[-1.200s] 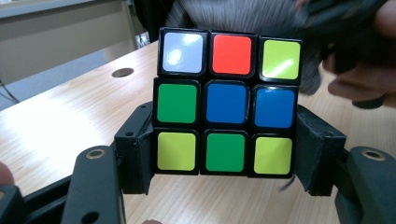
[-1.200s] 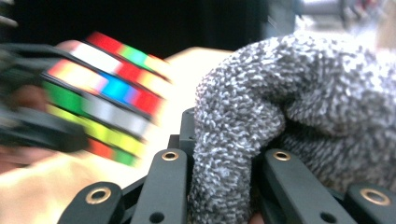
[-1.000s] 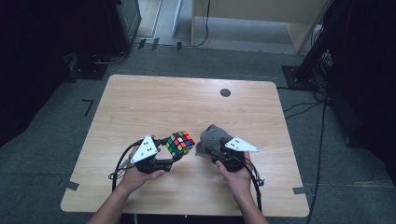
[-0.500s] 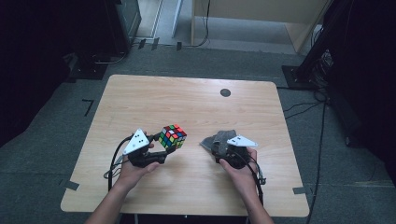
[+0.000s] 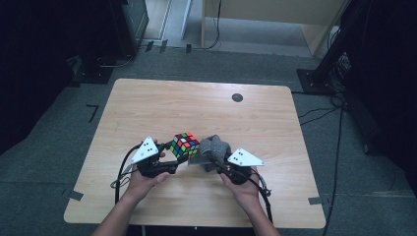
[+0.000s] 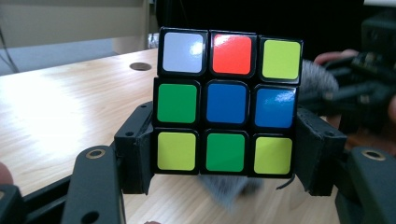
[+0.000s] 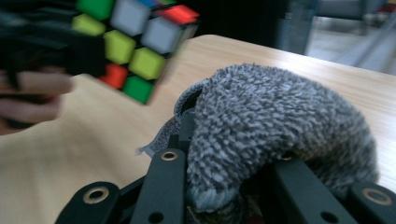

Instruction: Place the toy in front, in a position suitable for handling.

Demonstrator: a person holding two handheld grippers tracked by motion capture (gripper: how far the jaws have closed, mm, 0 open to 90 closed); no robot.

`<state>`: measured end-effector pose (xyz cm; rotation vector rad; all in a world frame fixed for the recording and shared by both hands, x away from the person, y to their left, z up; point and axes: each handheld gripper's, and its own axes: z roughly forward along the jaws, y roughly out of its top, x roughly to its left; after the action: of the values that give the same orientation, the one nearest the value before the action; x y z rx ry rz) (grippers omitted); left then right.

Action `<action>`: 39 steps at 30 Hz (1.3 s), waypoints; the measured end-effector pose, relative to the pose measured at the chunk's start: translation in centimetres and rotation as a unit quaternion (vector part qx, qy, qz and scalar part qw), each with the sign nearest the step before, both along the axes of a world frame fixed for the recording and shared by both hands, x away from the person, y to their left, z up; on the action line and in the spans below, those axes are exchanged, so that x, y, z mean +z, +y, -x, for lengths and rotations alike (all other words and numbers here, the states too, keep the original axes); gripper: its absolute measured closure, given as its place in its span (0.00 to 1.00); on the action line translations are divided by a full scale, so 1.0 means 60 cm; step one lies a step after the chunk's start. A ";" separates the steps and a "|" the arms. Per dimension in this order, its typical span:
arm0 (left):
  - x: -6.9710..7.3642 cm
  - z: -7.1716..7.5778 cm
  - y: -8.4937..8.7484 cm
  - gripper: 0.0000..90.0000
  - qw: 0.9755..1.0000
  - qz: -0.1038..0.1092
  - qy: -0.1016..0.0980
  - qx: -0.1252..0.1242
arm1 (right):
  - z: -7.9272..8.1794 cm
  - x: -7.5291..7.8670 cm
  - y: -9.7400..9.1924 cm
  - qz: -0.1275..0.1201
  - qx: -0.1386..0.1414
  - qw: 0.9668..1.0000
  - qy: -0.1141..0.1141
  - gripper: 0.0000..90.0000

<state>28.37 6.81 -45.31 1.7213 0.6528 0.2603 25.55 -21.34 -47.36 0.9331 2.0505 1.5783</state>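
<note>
Two tools are gripping: my left tool [image 5: 173, 162] is clamping the cube [image 5: 185, 144], my right tool [image 5: 210, 158] pinching the cloth [image 5: 212, 147]. Wiping hard is risking knocking the cube loose onto the table [image 5: 147, 108].

A scrambled colour cube [image 6: 227, 103] sits clamped between the left tool's [image 5: 178, 158] jaws – a fuzzy grey cloth [image 7: 275, 123], bunched, is pinched in the right tool [image 5: 212, 158].

Your left gripper [image 5: 176, 160] holds the cube [image 5: 185, 145] above the near middle of the desk [image 5: 206, 103]; just to its right, your right gripper [image 5: 212, 160] holds the cloth [image 5: 212, 148], touching the cube's side. Behind both, well apart, a round hole [image 5: 237, 97] sits near the desk's far edge.
</note>
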 end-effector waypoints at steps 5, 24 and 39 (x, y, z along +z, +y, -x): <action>-0.002 0.004 -0.002 0.38 0.999 -0.006 -0.009 -0.031 | 0.017 0.026 0.008 -0.035 0.026 0.999 -0.028 0.87; -0.004 0.010 -0.010 0.38 0.997 -0.059 -0.039 -0.024 | 0.010 0.043 -0.023 -0.068 -0.017 0.998 -0.005 0.86; -0.017 -0.007 -0.003 0.38 0.998 -0.068 -0.007 0.012 | -0.050 -0.055 -0.050 0.109 -0.082 0.975 0.174 0.29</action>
<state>28.78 6.62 -46.35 1.8396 0.6587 0.3406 28.55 -24.33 -50.64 1.3286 2.2516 1.1387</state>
